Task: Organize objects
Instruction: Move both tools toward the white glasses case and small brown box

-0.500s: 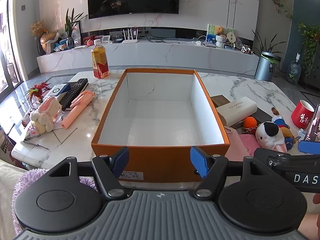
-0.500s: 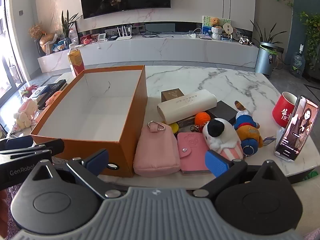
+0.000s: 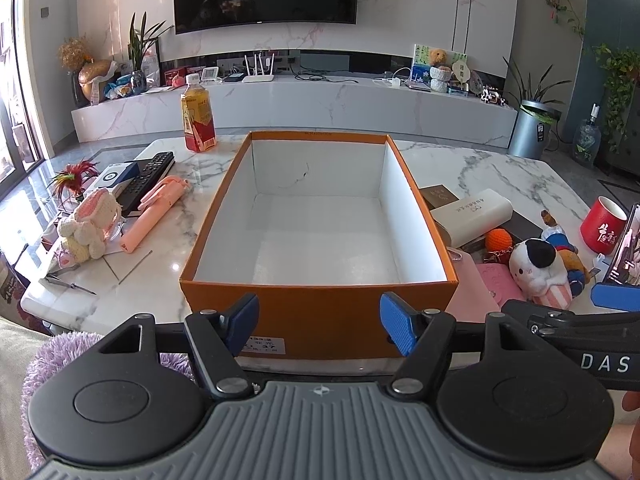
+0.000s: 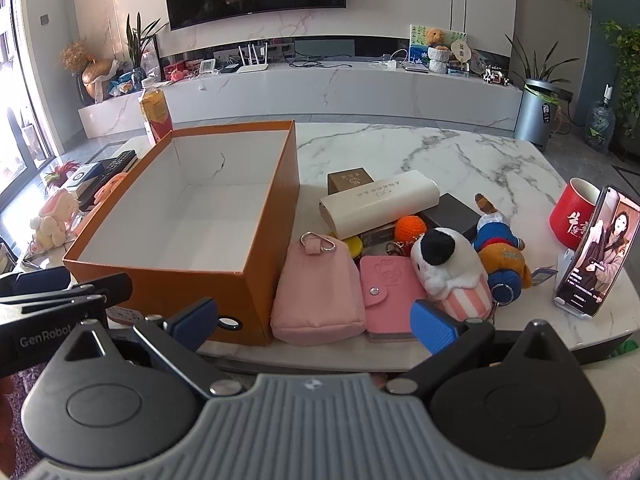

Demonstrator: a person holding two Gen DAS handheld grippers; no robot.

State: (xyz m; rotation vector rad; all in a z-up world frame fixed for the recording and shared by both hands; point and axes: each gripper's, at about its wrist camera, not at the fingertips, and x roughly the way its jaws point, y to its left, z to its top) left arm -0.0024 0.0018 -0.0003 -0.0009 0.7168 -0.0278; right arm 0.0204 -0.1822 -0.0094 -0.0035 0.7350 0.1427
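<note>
- Far left of the marble table (image 3: 480,164): knitted pink-and-cream toy (image 3: 89,227), pink folding stick (image 3: 154,212), black remote (image 3: 147,176) and a drink bottle (image 3: 197,118) standing behind them. All loose, none boxed.
- Left gripper (image 3: 318,320): jaws well apart, nothing between them, hovering off the near table edge in front of the orange box (image 3: 320,316).
- Orange box: open top, white inside, empty. It sits mid-table, near wall facing both grippers.
- Just right of the box: pink pouch (image 4: 318,292) touching its side wall, then pink card wallet (image 4: 390,300), cream case (image 4: 380,202) lying over dark flat boxes, orange knitted ball (image 4: 410,229).
- Right gripper (image 4: 316,320): jaws at full spread, holding nothing, aimed down at the pouch and wallet.
- Further right: black-and-white plush (image 4: 452,270), blue-and-orange plush (image 4: 502,250), red mug (image 4: 572,212), phone on a stand (image 4: 596,252).
- Step, as judged: start of sorting; nothing picked yet.
- Next move likely calls for the right gripper to drop onto the pouch, close across its soft body, then lift over the box wall. Whether the pouch's ring snags the wallet cannot be told from here.
</note>
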